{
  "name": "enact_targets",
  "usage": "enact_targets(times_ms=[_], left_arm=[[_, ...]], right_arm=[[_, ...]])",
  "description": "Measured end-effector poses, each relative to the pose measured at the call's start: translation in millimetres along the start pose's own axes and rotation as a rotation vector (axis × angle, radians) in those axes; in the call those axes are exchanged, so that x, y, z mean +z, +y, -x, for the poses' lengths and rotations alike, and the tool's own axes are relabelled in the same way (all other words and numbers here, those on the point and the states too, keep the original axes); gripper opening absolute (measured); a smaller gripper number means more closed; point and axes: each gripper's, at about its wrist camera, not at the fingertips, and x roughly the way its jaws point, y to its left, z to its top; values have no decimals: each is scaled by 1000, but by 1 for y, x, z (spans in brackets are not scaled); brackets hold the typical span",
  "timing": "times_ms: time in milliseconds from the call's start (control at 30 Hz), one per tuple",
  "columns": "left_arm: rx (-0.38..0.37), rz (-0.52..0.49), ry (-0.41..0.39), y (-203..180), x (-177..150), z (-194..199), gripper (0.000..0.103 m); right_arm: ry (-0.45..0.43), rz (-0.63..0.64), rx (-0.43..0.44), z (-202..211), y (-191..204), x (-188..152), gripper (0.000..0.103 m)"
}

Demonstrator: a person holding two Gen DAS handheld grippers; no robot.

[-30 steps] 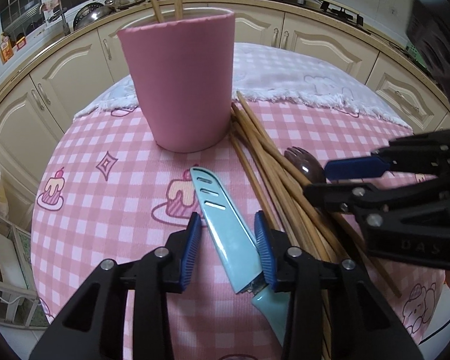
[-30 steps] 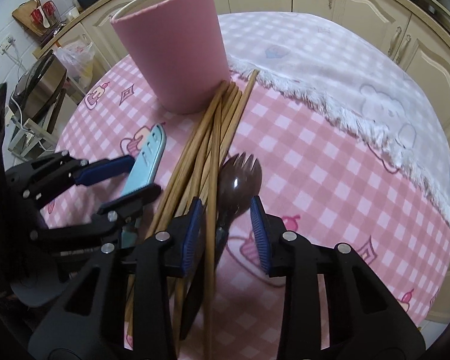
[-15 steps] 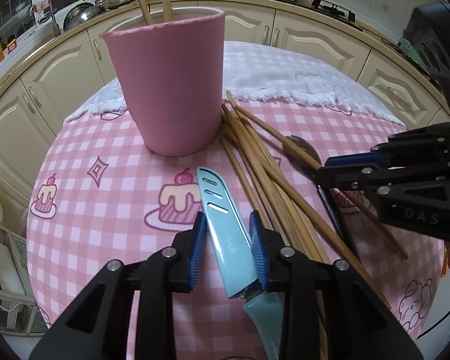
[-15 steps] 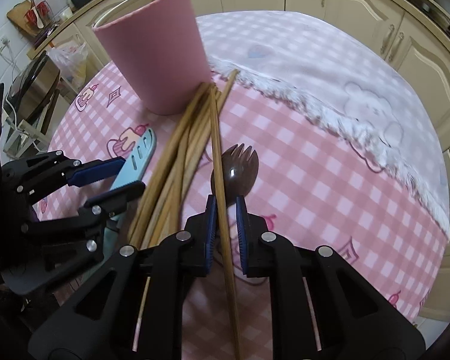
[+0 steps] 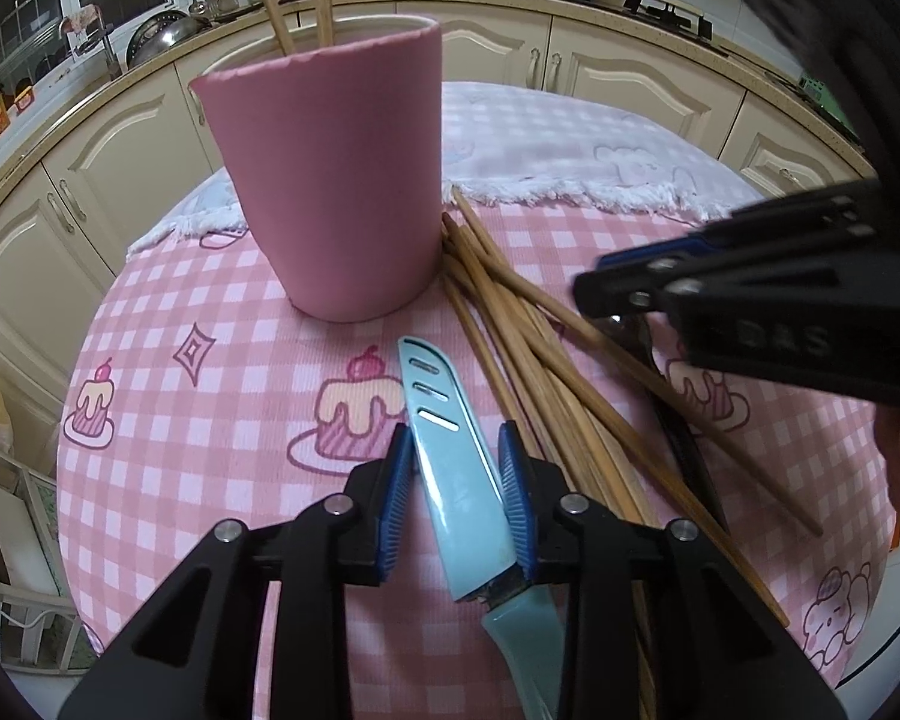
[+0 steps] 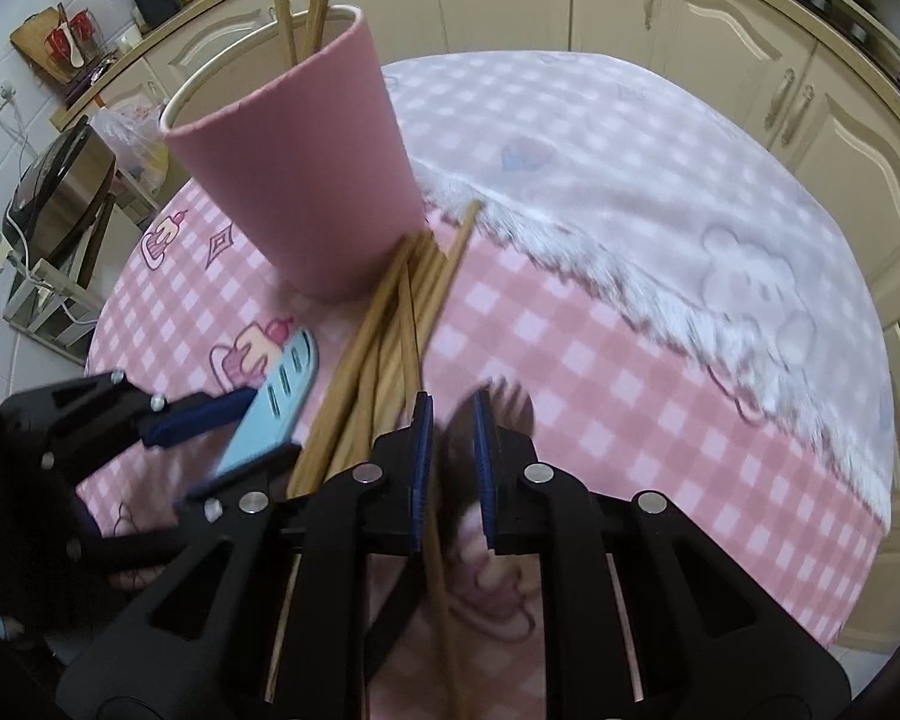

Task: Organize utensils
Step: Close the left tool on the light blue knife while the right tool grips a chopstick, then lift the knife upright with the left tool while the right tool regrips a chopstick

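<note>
A pink cup (image 5: 336,192) (image 6: 306,174) stands on the round table with two chopsticks in it. My left gripper (image 5: 457,492) is shut on a light blue sheathed knife (image 5: 456,468), also seen in the right wrist view (image 6: 276,402). Several wooden chopsticks (image 5: 534,324) lie fanned beside the cup. My right gripper (image 6: 452,462) has its jaws nearly closed around one chopstick (image 6: 417,324). A dark spork (image 6: 504,408) lies just past the right gripper's fingertips, blurred.
The table has a pink checked cloth (image 5: 210,396) and a white fringed cloth (image 6: 660,192) on its far half. Cream kitchen cabinets (image 5: 630,72) ring the table. An appliance on a stand (image 6: 60,192) is at the left.
My left gripper closed on the blue knife. My right gripper closed around one chopstick and moved it away from the pile; its jaw gap now looks slightly wider than half a second ago.
</note>
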Motion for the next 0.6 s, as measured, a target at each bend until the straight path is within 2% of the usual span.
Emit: enact_targets(times_ms=[100, 333, 500, 600], left_arm=[[-10, 3, 1, 1, 0, 0, 28], [-19, 6, -5, 5, -2, 2, 28], [-20, 7, -7, 4, -2, 1, 28], [-23, 8, -7, 3, -2, 2, 28]], right_arm=[[13, 28, -5, -4, 6, 3, 15], [-3, 3, 63, 8, -2, -5, 15], [17, 10, 122, 2, 1, -4, 15], [30, 21, 123, -5, 8, -2, 15]])
